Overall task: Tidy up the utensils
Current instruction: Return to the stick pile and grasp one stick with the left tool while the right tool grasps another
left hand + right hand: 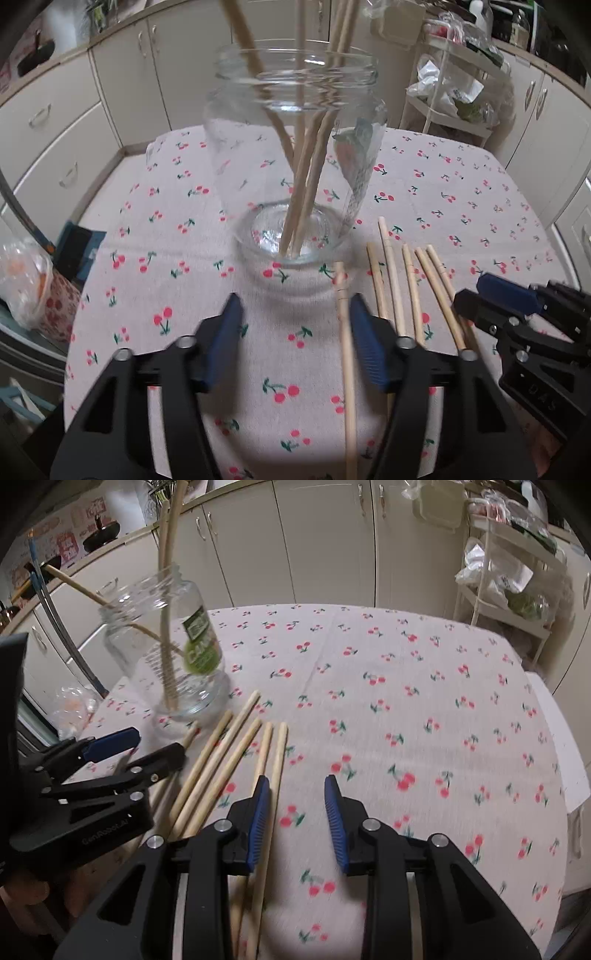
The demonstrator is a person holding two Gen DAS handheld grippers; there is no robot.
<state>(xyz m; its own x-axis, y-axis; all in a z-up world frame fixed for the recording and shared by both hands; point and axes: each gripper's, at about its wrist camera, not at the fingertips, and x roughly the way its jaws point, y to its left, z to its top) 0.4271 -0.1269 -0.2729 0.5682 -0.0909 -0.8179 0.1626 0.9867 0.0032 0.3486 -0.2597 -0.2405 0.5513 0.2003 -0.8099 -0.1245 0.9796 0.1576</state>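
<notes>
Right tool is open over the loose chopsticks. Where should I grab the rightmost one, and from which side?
Take the rightmost chopstick mid-shaft, from straight above, with the right tool straddling its width. It lies flat on the tablecloth, running away from the camera. Its right side is bare cloth, but a neighbouring chopstick crowds its left.

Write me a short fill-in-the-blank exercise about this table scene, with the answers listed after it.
1. Several chopsticks already stand inside the glass ____.
2. The tablecloth is printed with small red ____.
3. The loose chopsticks lie on the cloth to the ____ of the jar, as the left gripper sees it.
4. The right gripper has its jaws ____, with nothing between them.

Answers: jar; cherries; right; open
</notes>
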